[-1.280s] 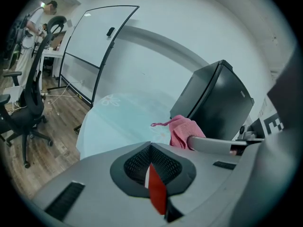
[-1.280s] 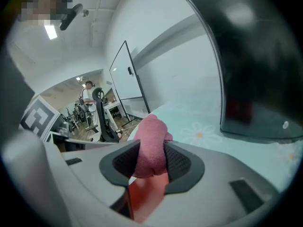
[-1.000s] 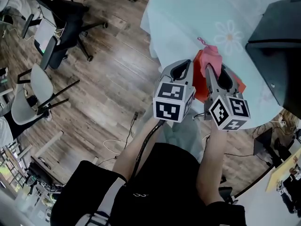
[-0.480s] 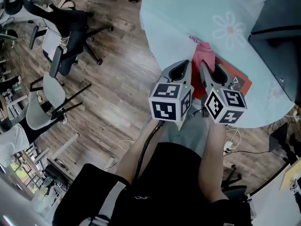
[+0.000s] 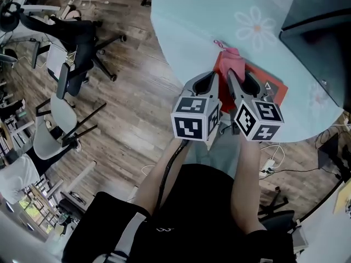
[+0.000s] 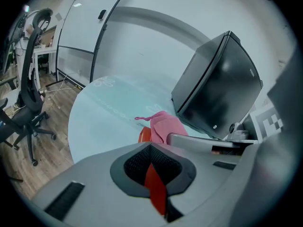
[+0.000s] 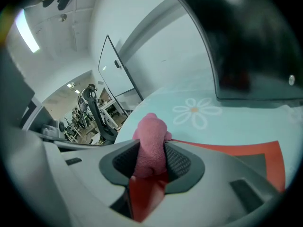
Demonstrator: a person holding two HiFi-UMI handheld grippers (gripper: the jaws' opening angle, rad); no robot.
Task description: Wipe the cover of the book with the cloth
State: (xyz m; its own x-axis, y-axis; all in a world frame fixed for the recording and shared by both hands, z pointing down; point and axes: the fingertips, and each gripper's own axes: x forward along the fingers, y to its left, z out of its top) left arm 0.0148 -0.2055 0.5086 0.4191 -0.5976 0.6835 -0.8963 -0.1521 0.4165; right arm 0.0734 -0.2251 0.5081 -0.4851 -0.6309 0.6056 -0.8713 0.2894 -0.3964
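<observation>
A red book (image 5: 270, 90) lies near the round table's front edge. My right gripper (image 5: 237, 82) is over the cover, shut on a pink cloth (image 5: 232, 57) that bunches out past its tips onto the book. The right gripper view shows the cloth (image 7: 150, 141) pinched between the jaws, with red cover (image 7: 258, 152) under and beside it. My left gripper (image 5: 209, 81) sits at the book's left edge. Its jaws stand close together with a strip of red book (image 6: 155, 190) between them, and the cloth (image 6: 166, 126) lies just beyond.
The table (image 5: 192, 15) wears a pale blue cloth with daisy prints. A large black box (image 5: 321, 32) stands at the back right, close to the book. Office chairs (image 5: 77, 43) and cables are on the wooden floor to the left.
Both grippers stay side by side on the book. More of the red cover now shows to the right of the right gripper, and the whole scene has shifted a little in view.
</observation>
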